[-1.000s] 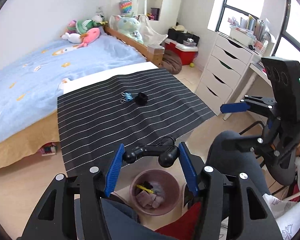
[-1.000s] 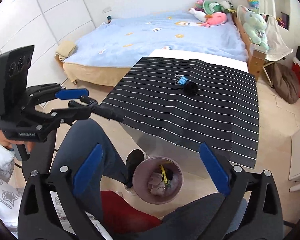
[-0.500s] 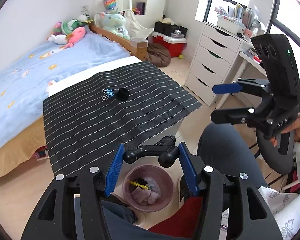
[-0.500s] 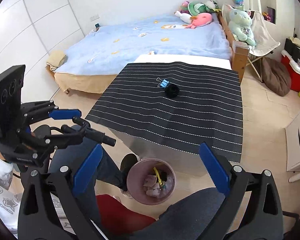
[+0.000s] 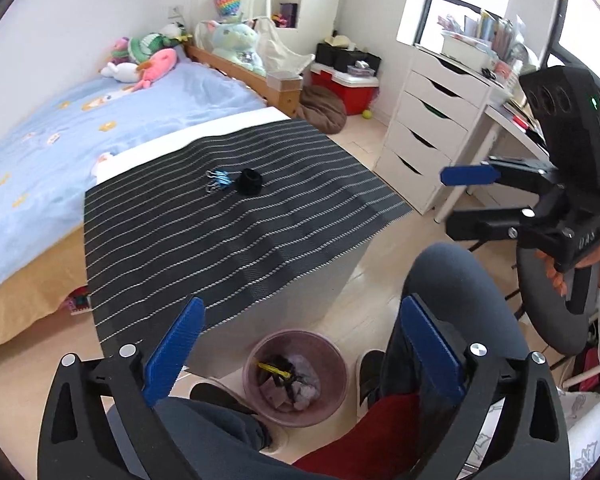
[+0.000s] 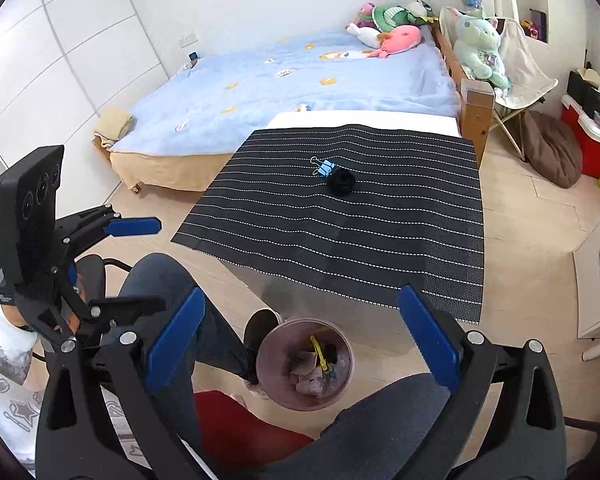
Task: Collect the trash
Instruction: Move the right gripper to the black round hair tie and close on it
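Observation:
A pink trash bin [image 5: 332,364] stands on the floor below the table's near edge, holding paper scraps, a yellow item and dark pieces; it also shows in the right wrist view [image 6: 346,354]. My left gripper [image 5: 300,344] is open and empty above the bin. My right gripper [image 6: 300,332] is open and empty, also above the bin. On the striped black mat [image 5: 220,240] lie blue binder clips [image 5: 219,179] and a black round object [image 5: 249,182], far from both grippers. The clips [image 6: 325,167] and black object [image 6: 342,181] also show in the right wrist view.
A bed with a blue cover [image 6: 300,84] lies behind the table. A white drawer unit [image 5: 428,128] stands at the right. The person's knees [image 5: 456,280] flank the bin. A red box [image 5: 348,88] and a brown cushion [image 5: 324,104] sit on the floor.
My left gripper has opened and the black handle-shaped item it held is gone from between its fingers. Both grippers have drawn back from the table a little.

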Tool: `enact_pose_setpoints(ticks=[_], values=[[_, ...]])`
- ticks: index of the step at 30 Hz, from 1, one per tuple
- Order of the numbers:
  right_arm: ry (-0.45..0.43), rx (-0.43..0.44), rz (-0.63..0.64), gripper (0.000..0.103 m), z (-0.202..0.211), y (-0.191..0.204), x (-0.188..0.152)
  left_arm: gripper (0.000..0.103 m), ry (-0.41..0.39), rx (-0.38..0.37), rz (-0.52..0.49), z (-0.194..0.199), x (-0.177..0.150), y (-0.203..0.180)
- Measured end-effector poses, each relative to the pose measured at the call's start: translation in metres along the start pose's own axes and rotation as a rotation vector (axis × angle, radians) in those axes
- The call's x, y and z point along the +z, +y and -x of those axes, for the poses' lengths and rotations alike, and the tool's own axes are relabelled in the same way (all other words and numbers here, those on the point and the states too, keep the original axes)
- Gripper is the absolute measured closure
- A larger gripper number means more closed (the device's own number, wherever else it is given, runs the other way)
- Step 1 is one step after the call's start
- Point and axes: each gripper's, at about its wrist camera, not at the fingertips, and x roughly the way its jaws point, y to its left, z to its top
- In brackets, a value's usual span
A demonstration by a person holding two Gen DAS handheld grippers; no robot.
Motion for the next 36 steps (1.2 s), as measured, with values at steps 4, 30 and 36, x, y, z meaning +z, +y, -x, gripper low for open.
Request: enact_pose_setpoints(ticks=[4,30,36], values=[[0.000,0.004,-0.001,0.006,0.000,0.000,-0.001,0.008,-0.024,0.028,0.021,0.004,0.001,0.008],[0.019,-0.011,0.087,0.005,-0.027,0.001,0.044,0.008,-0.103,0.097,0.103,0.003,0.024,0.055],[0.059,-0.019,0.139,0.005,-0.056,-0.007,0.073,0.008,-0.105,0.107,0.113,-0.007,0.037,0.067]])
